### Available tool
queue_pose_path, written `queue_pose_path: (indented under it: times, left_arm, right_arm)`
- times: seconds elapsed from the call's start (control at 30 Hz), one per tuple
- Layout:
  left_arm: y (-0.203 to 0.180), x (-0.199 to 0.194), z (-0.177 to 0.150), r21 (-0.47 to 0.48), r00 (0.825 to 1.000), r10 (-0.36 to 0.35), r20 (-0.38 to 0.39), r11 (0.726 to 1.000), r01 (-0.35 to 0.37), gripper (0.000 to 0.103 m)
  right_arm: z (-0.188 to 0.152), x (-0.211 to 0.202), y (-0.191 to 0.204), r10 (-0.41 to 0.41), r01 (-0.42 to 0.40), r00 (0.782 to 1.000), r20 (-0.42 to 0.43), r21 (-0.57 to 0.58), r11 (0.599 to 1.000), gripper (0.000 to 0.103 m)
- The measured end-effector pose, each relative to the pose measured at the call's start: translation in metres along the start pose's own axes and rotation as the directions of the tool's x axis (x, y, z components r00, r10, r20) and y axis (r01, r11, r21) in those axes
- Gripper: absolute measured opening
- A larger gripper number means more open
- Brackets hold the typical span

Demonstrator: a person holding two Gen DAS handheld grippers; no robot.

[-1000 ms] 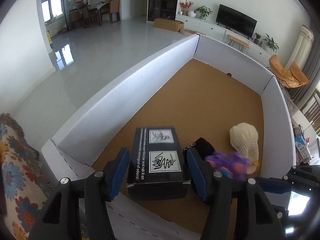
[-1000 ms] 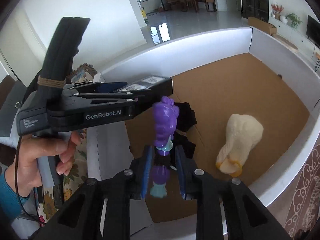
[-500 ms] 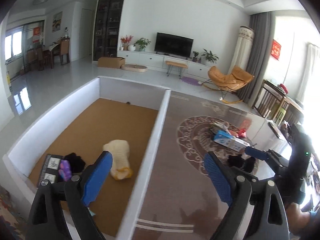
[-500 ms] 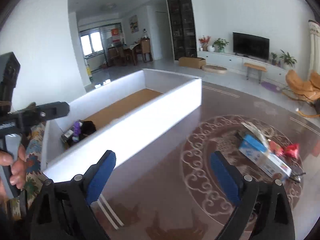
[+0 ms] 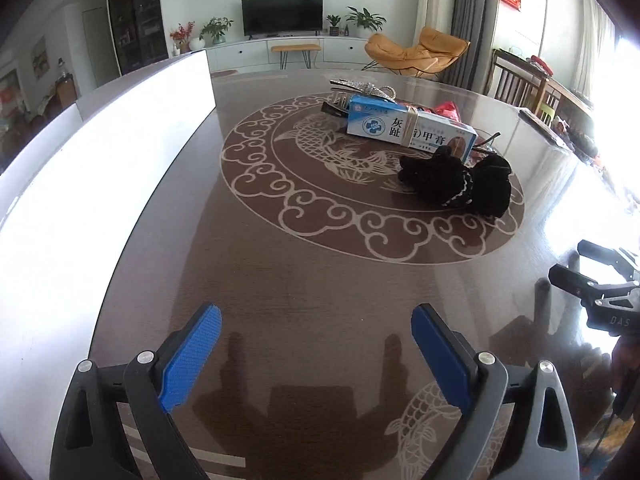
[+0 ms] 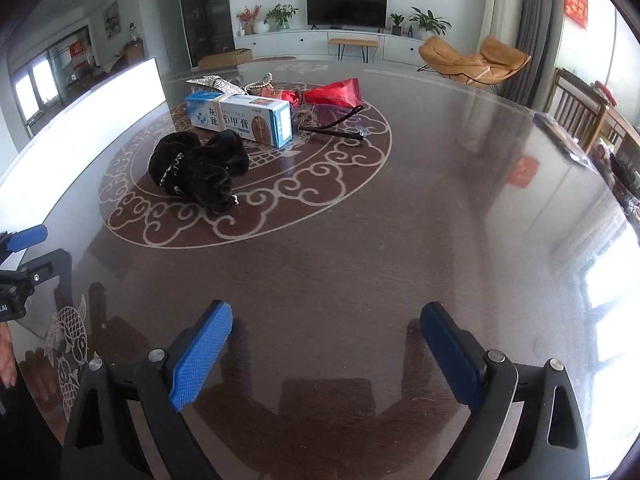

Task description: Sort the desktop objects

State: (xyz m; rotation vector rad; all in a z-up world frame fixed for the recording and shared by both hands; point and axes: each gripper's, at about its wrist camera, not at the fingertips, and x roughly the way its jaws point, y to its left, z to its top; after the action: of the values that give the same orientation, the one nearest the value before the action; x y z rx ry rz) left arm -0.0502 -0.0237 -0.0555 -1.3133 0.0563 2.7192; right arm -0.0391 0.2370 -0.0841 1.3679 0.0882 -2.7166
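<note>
A cluster of objects lies on the dark patterned table (image 5: 320, 280) (image 6: 400, 220): a blue-and-white carton (image 5: 412, 130) (image 6: 240, 118), a black fuzzy cloth item (image 5: 460, 184) (image 6: 200, 170), a red packet (image 6: 336, 92), a silvery sequined piece (image 5: 360, 88) (image 6: 216, 83) and a black-framed pair of glasses (image 6: 340, 122). My left gripper (image 5: 316, 344) hovers open over bare table, short of the cluster. My right gripper (image 6: 326, 340) is likewise open and empty. Each gripper shows at the edge of the other's view.
The white wall of the sorting box (image 5: 100, 160) (image 6: 80, 120) runs along the left of the table. A person's hand (image 6: 6, 356) holds the left tool. Beyond the table are a TV unit, plants and an orange chair (image 5: 416, 52).
Both grippers have swung away from the box to the table. The left has let go of the black box and the right of the purple toy; both now stand wide open.
</note>
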Motion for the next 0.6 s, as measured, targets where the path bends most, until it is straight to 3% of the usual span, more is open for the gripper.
queue_pose_path:
  times: [0.23,0.37,0.4,0.6]
  left_arm:
    - [0.015,0.013,0.005,-0.046,0.999,-0.036,-0.004,0.998,0.036,0.097]
    - [0.007,0.016,0.004,0.001,1.000,0.006,-0.024,1.000,-0.006,0.097]
    - [0.004,0.018,0.005,0.019,0.999,0.022,-0.032,1.000,-0.022,0.102]
    - [0.006,0.018,0.005,0.006,0.999,0.021,-0.043,1.000,-0.021,0.103]
  right_arm:
    - [-0.002,0.006,0.006,-0.004,0.004,1.000,-0.011,-0.003,1.000,0.103]
    - [-0.004,0.005,0.008,-0.008,0.008,1.000,-0.008,-0.001,1.000,0.103]
    - [-0.004,0.005,0.008,-0.008,0.008,1.000,-0.008,-0.001,1.000,0.103]
    - [-0.004,0.004,0.008,-0.013,0.013,1.000,-0.006,0.001,1.000,0.103]
